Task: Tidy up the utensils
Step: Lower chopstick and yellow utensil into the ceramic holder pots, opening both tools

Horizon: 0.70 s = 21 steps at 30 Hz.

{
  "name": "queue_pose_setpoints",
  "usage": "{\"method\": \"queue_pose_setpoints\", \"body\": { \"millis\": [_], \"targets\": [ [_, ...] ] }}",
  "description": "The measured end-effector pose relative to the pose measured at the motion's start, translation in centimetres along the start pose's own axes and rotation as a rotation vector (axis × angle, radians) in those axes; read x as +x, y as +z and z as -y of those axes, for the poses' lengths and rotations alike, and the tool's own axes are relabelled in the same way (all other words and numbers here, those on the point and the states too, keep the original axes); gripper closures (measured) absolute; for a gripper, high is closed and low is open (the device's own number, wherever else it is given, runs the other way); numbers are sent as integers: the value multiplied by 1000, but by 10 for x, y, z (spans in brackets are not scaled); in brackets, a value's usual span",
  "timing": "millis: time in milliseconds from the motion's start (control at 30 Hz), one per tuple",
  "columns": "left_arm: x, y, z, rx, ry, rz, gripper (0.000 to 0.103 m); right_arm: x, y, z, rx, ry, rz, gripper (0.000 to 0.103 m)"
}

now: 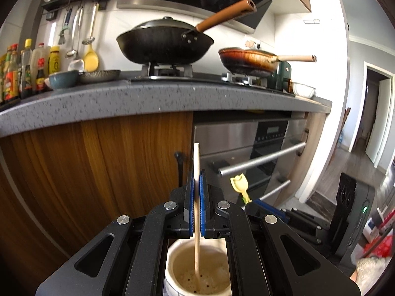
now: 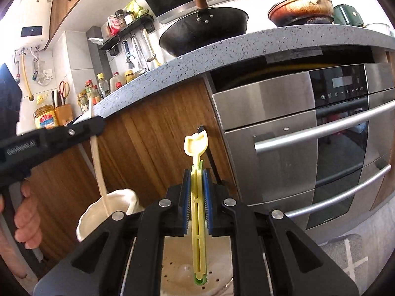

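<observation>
Kitchen cabinets in dark wood and a steel oven (image 2: 308, 153) fill the background under a speckled grey counter (image 1: 148, 98) carrying a black wok (image 1: 165, 42) and a browned pan (image 1: 249, 60). Left gripper (image 1: 196, 185) is pinching a flat wooden utensil (image 1: 196, 162) edge-on between its blue pads, the stick running back beneath the claw into a cream ceramic holder (image 1: 172, 271) directly below it. Right gripper (image 2: 196, 182) is pressed onto a yellow plastic utensil (image 2: 196, 148), its shaped end ahead of the fingertips and its lower end over a perforated holder (image 2: 177, 271) beneath that claw
</observation>
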<state>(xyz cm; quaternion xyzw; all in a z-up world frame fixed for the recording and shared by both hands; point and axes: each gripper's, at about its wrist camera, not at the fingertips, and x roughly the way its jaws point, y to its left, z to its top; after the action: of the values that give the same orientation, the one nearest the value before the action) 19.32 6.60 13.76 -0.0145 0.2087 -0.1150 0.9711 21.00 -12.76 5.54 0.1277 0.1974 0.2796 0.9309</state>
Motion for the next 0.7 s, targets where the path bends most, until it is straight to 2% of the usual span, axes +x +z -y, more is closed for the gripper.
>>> {"method": "queue_pose_setpoints", "body": {
  "millis": [333, 467, 633, 700],
  "targets": [
    [-5, -20, -1, 0, -44, -44, 99, -16, -11, -5, -27, 42, -67, 93],
    [-3, -27, -2, -2, -56, -72, 99, -17, -14, -4, -26, 61, -125, 93],
    [6, -30, -3, 5, -45, -95, 99, -10, -19, -4, -31, 44, -194, 93],
    [10, -33, -4, 1, -44, -112, 99, -10, -20, -6, -42, 38, -195, 93]
  ]
}}
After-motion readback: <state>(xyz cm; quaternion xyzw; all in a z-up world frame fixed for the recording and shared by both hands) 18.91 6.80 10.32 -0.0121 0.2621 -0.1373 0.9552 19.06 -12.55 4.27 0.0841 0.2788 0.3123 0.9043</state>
